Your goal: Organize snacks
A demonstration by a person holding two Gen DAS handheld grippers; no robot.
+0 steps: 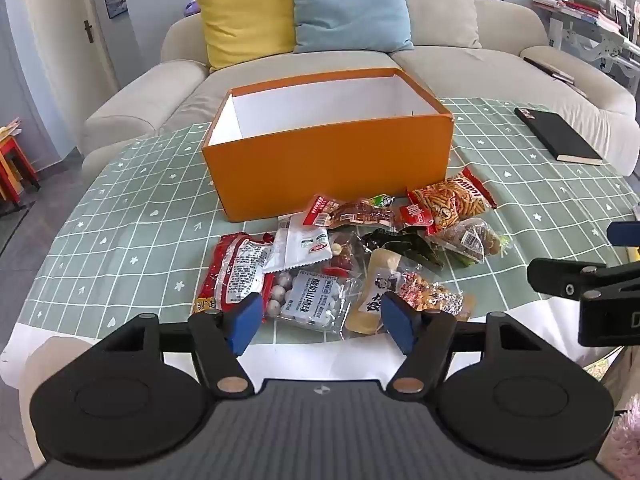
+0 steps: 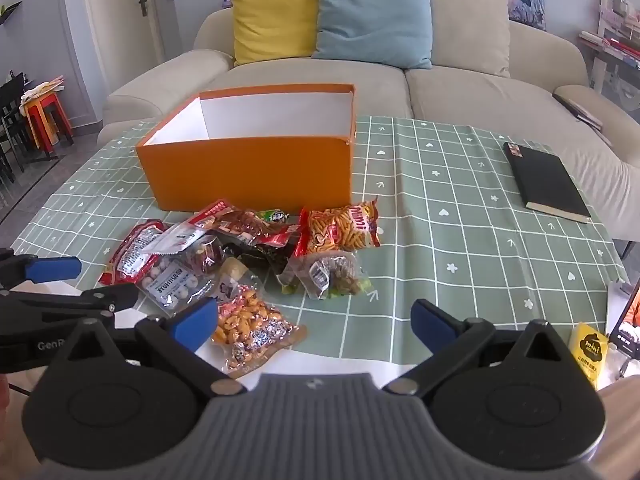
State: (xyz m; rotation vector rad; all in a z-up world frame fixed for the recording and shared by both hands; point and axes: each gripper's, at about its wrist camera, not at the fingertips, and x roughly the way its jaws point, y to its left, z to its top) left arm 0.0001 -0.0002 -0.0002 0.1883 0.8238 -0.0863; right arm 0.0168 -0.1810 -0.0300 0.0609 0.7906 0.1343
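Snack packets [image 1: 344, 256] lie outside the empty orange box [image 1: 328, 160]; both grippers' jaws released.

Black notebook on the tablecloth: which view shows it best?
The right wrist view: the black notebook lies whole, page edge visible. The left wrist view pushes it to the distorted right edge, smaller.

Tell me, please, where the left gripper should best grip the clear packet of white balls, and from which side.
Probably its near edge. The clear packet of white balls lies flat, its far end tucked under the white sachet. The left gripper is open in front of it, so come from the near side, from above.
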